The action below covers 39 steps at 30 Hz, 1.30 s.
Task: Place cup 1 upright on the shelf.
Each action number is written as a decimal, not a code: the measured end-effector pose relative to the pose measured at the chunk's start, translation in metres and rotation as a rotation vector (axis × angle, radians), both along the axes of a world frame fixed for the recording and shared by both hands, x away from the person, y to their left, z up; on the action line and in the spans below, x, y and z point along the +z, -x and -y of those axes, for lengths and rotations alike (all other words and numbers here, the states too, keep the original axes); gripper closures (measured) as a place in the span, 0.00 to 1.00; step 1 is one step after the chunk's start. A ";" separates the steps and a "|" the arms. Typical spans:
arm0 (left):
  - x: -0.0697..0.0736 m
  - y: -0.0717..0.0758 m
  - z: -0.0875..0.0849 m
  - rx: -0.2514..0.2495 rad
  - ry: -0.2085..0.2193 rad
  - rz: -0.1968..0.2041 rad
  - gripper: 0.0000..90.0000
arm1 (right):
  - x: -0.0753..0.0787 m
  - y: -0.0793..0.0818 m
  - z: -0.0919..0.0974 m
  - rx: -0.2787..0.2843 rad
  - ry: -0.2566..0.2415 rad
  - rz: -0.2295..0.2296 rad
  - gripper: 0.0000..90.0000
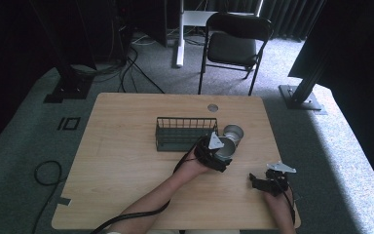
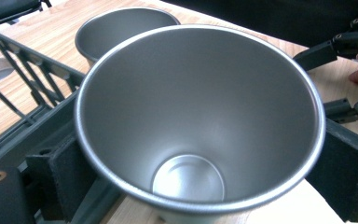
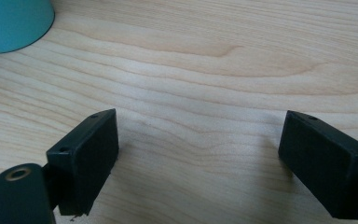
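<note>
Left gripper [image 2: 200,186] clamped around steel cup [image 2: 200,116]

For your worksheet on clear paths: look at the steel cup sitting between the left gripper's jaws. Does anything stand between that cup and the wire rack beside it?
Nothing visible stands between them. The steel cup sits right beside the wire rack, with no object in the gap. A second steel cup stands behind it, off that path. The left gripper has its jaws on either side of the cup.

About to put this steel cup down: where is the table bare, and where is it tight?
Bare: the table's whole left half, left of the wire rack, and the strip between left gripper and right gripper. Tight: beside the rack, where the held cup and second cup crowd.
</note>
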<state>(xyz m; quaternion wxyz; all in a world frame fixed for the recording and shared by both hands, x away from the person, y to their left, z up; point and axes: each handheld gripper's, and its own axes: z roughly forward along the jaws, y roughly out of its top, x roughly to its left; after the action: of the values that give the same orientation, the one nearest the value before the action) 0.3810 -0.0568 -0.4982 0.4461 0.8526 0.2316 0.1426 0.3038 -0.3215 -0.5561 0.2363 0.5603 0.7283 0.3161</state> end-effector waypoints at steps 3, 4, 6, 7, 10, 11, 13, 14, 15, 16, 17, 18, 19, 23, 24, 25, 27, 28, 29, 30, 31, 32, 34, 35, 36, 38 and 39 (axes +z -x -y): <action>0.000 0.000 0.001 0.006 -0.007 0.007 0.14 | 0.000 0.000 0.000 0.000 0.000 0.000 0.13; 0.000 -0.001 0.001 0.006 -0.006 0.008 0.15 | 0.000 0.000 0.000 0.000 0.000 0.000 0.13; 0.000 -0.001 0.001 0.007 -0.014 0.012 0.15 | 0.000 0.000 0.000 0.000 0.000 0.000 0.13; 0.000 -0.001 0.002 0.007 -0.014 0.013 0.15 | 0.000 0.000 0.000 0.000 0.000 0.000 0.13; 0.001 0.000 0.002 -0.007 -0.022 0.020 0.16 | 0.000 0.000 0.000 0.000 0.000 0.000 0.13; 0.001 0.000 0.003 -0.012 -0.027 0.023 0.16 | 0.000 0.000 0.000 0.000 0.000 0.000 0.13; 0.001 0.002 0.003 -0.015 -0.033 0.032 0.16 | 0.000 0.000 0.000 0.000 0.000 0.000 0.13; 0.001 0.003 0.003 -0.014 -0.036 0.037 0.16 | 0.000 0.000 0.000 0.000 0.000 0.000 0.13; 0.002 0.003 0.004 -0.013 -0.038 0.039 0.16 | 0.000 0.000 0.000 0.000 0.000 0.000 0.13; 0.002 0.004 0.004 -0.013 -0.040 0.046 0.16 | 0.000 0.000 0.000 0.000 0.000 0.000 0.13; 0.002 0.005 0.004 -0.016 -0.040 0.047 0.16 | 0.000 0.000 0.000 0.000 0.001 0.001 0.13; 0.002 0.005 0.004 -0.018 -0.039 0.046 0.16 | 0.000 0.000 0.000 0.001 0.001 0.001 0.13; 0.002 0.006 0.003 -0.018 -0.035 0.044 0.16 | 0.000 0.000 0.000 0.001 0.001 0.001 0.13; 0.006 0.009 0.002 -0.024 -0.028 0.055 0.16 | 0.000 0.000 0.000 0.001 0.001 0.001 0.13; 0.010 0.010 0.001 -0.035 -0.025 0.053 0.16 | 0.000 0.000 0.000 0.000 0.001 0.001 0.13; 0.012 0.011 0.001 -0.034 -0.019 0.056 0.16 | 0.000 0.000 0.000 0.000 0.001 0.000 0.13; 0.017 0.013 0.000 -0.040 -0.020 0.055 0.16 | 0.000 0.000 0.000 0.000 0.000 0.000 0.13; 0.019 0.015 0.000 -0.045 -0.018 0.053 0.17 | 0.000 0.000 0.000 -0.001 0.000 0.000 0.13; 0.021 0.016 0.000 -0.053 -0.015 0.050 0.17 | 0.000 0.000 0.000 -0.001 0.000 0.000 0.13; 0.022 0.018 0.000 -0.055 -0.018 0.056 0.17 | 0.000 0.000 0.000 -0.001 0.000 0.000 0.13; 0.024 0.020 0.000 -0.061 -0.022 0.058 0.17 | 0.000 0.000 0.000 -0.001 0.000 0.000 0.13; 0.026 0.021 0.000 -0.067 -0.021 0.060 0.17 | 0.000 0.000 0.000 -0.001 0.000 0.000 0.13; 0.029 0.024 0.000 -0.073 -0.013 0.058 0.17 | 0.000 0.000 0.000 -0.001 0.000 0.000 0.13; 0.031 0.025 -0.001 -0.076 -0.013 0.060 0.17 | 0.000 0.000 0.000 0.000 0.000 0.000 0.13; 0.033 0.026 -0.001 -0.075 -0.012 0.065 0.17 | 0.000 0.000 0.000 0.000 0.001 0.000 0.13; 0.037 0.027 -0.002 -0.085 -0.016 0.067 0.17 | 0.000 0.000 0.000 0.000 0.001 0.000 0.13; 0.039 0.027 -0.003 -0.087 -0.017 0.067 0.17 | 0.000 0.000 0.000 0.000 0.001 0.000 0.13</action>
<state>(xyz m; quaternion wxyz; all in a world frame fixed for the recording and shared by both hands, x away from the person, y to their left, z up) 0.3543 -0.0535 -0.4593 0.4520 0.8605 0.1779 0.1534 0.3038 -0.3215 -0.5561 0.2367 0.5601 0.7284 0.3158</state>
